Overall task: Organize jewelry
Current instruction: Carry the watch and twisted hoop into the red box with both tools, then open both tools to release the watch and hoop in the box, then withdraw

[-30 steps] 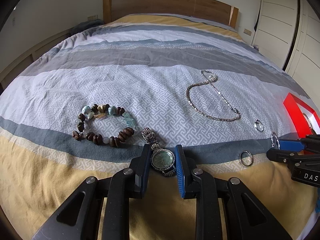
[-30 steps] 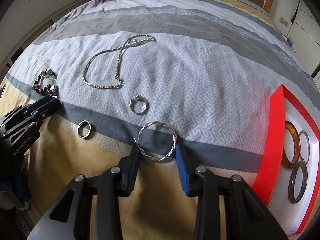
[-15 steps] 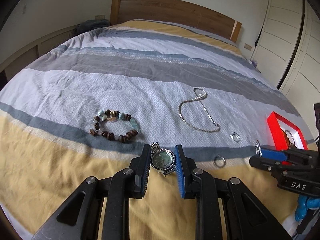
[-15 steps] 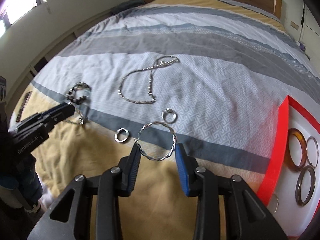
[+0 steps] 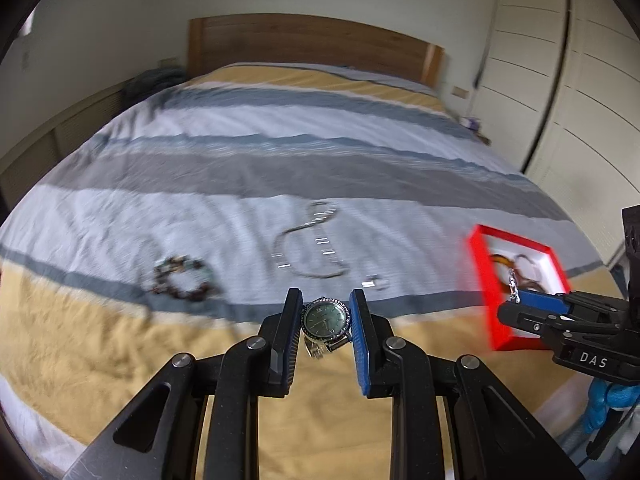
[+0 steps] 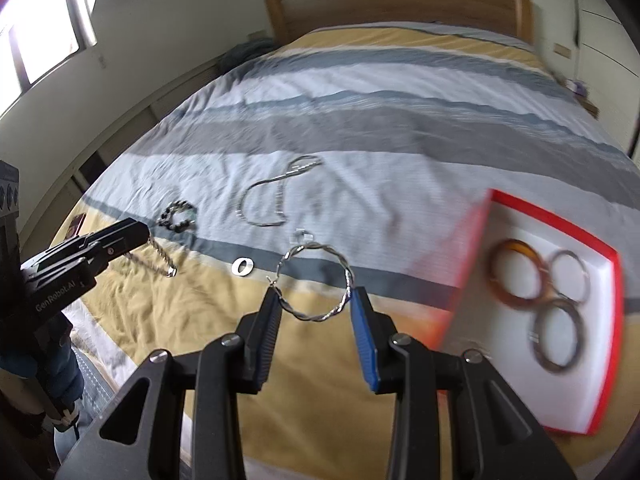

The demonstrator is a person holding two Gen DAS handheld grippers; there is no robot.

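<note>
1. A bracelet of brown wooden and pale blue-green beads (image 5: 182,280) lies on the striped grey, white and yellow bed cover (image 5: 240,184), at the left of the left wrist view, blurred
2. The left gripper (image 5: 325,320) is closed on a round silver wristwatch with a green dial (image 5: 324,317), one finger on each side of the case; the metal band hangs below the dial, clear of the bed cover, as the right wrist view also shows
3. Beyond the watch, a long silver chain necklace (image 5: 308,248) lies in a loop on the white stripe, with a small silver ring (image 5: 376,282) just to its right
4. In the right wrist view a flat silver band ring (image 6: 243,266) rests on the yellow stripe, between the left gripper and the right gripper
5. The right gripper (image 6: 314,300) clamps a large twisted silver wire hoop (image 6: 314,280) by its two sides, the hoop standing up from the fingers above the bed
6. At the far right a shallow box with red walls and a white floor (image 6: 560,220) sits on the bed; inside lie an amber-brown bangle (image 6: 516,274), a thin silver bangle (image 6: 570,276) and a dark metal bangle (image 6: 558,336), close together and overlapping at the edges
</note>
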